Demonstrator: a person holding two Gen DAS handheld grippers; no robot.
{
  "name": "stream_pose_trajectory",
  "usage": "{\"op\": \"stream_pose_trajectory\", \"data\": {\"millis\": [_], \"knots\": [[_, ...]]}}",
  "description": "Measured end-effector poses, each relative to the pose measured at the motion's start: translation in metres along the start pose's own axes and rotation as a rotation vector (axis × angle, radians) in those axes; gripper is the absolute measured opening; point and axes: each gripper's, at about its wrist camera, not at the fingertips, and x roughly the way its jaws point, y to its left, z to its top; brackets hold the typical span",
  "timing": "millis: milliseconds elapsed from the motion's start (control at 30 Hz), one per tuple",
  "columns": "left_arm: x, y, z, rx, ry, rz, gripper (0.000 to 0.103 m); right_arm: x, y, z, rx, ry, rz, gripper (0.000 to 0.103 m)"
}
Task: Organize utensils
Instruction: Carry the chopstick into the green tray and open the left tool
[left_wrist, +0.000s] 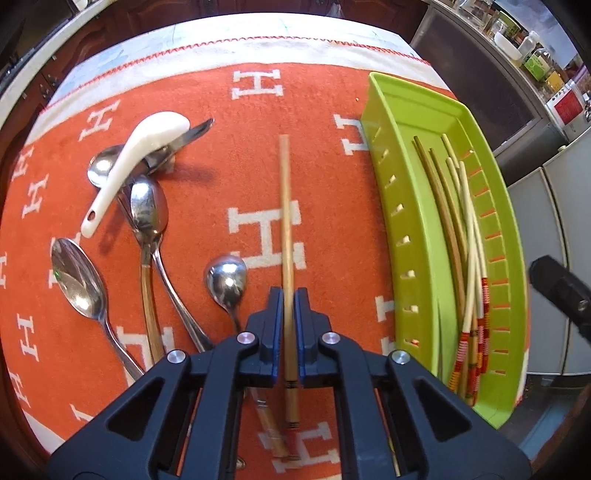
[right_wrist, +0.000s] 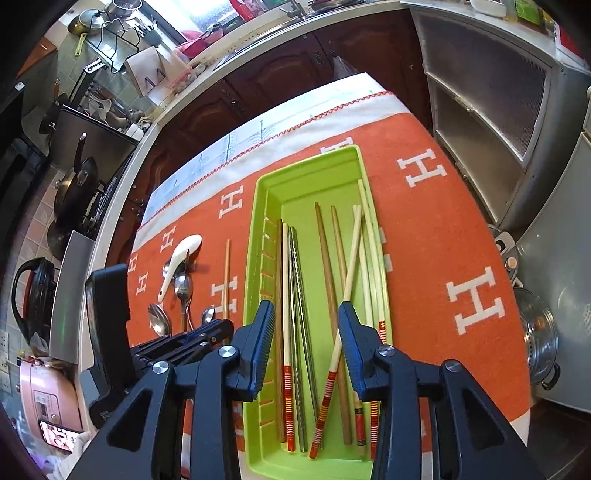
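An orange cloth (left_wrist: 207, 155) with white H letters covers the counter (right_wrist: 236, 144). On it, toward the right, lies a green tray (right_wrist: 269, 192) with slotted walls. Inside the tray lie chopsticks (right_wrist: 325, 258): wooden ones, pale ones with red-striped ends, and a metal pair (right_wrist: 299, 295) near the left wall; one pale stick (right_wrist: 349, 266) lies slanted across the others.

The right tongs (right_wrist: 308, 317) hang over the tray with jaws spread, nothing pinched; the slanted stick passes just beside the right jaw.

The left tongs (left_wrist: 289, 306) point down at the cloth left of the tray, pressed together on a single wooden chopstick (left_wrist: 285, 206), which runs straight ahead from the jaws.

Further left lies a cluster of metal spoons (left_wrist: 147, 210), with a white ceramic spoon (left_wrist: 144, 147) resting across them. One small spoon (left_wrist: 226, 280) lies near the left tongs.
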Motion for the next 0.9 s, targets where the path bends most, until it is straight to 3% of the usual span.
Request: {"op": "stream_pose_trajectory", "data": {"millis": [367,600,900], "knots": [[-0.059,0.008,-0.008,-0.008,-0.025,-0.115,0.004,0.009,-0.001,-0.011,0.009,0.017,-0.004,0.036],[-0.090,-0.021,0.000,0.038,-0.049,-0.192,0.004,0.007,-0.003,-0.014,0.012,0.013,-0.003,0.036],[-0.087,-0.066,0.011,0.067,-0.017,-0.234,0.004,-0.007,-0.006,-0.012,0.019,-0.025,-0.011,0.036]]}}
